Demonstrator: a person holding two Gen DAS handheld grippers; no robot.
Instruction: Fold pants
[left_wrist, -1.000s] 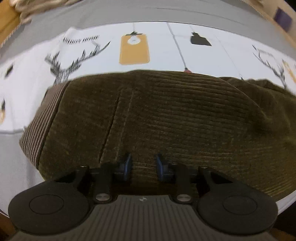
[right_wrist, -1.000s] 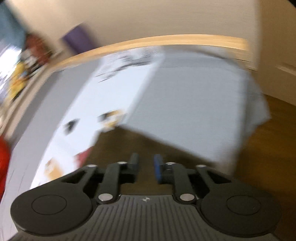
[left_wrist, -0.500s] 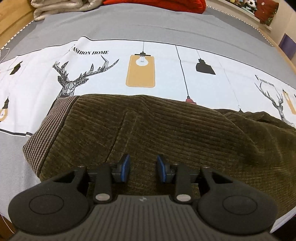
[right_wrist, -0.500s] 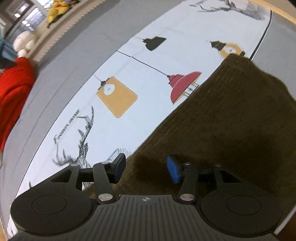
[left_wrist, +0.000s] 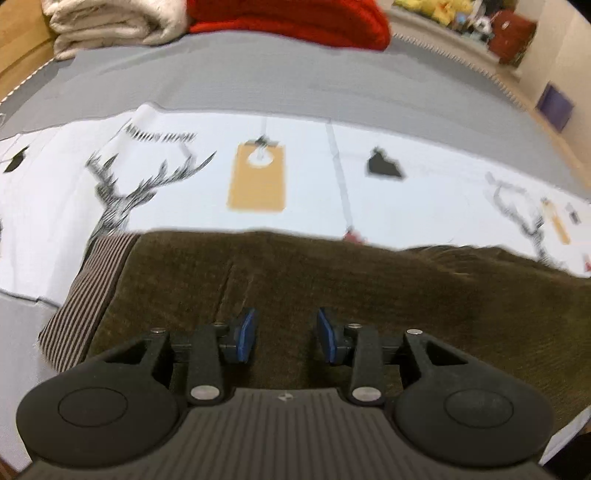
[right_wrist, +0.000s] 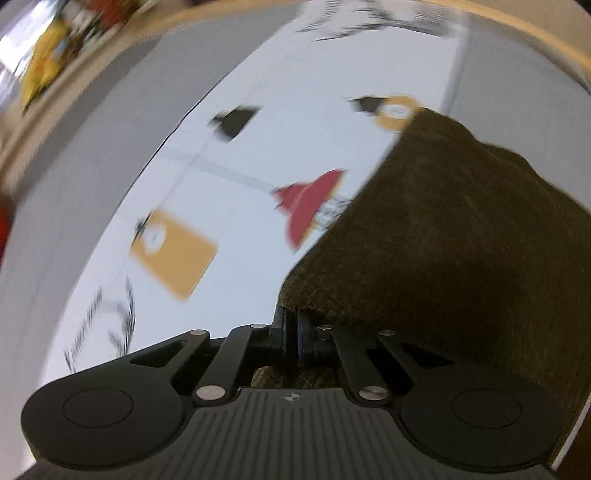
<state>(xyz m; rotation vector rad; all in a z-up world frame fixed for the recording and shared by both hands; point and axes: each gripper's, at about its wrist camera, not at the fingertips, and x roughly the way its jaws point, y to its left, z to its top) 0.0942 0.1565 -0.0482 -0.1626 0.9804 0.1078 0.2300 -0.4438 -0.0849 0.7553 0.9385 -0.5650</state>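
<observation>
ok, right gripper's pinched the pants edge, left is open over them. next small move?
Probably lift the right gripper, shut on the pants edge, and carry it over toward the striped waistband. The left gripper hangs open above the cloth, gripping nothing.

Both wrist cameras look steeply down from close above the olive pants (left_wrist: 332, 295), and both views share the printed white cloth (right_wrist: 258, 155) beneath them.

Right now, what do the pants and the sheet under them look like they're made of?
The pants look like olive-brown corduroy: fine parallel ribs and a matte, soft pile. The striped band at their left end seems a ribbed knit, though blur leaves that open. The printed sheet looks like smooth, thin woven cloth, matte white with deer and lamp prints; it lies flat with few wrinkles.
</observation>
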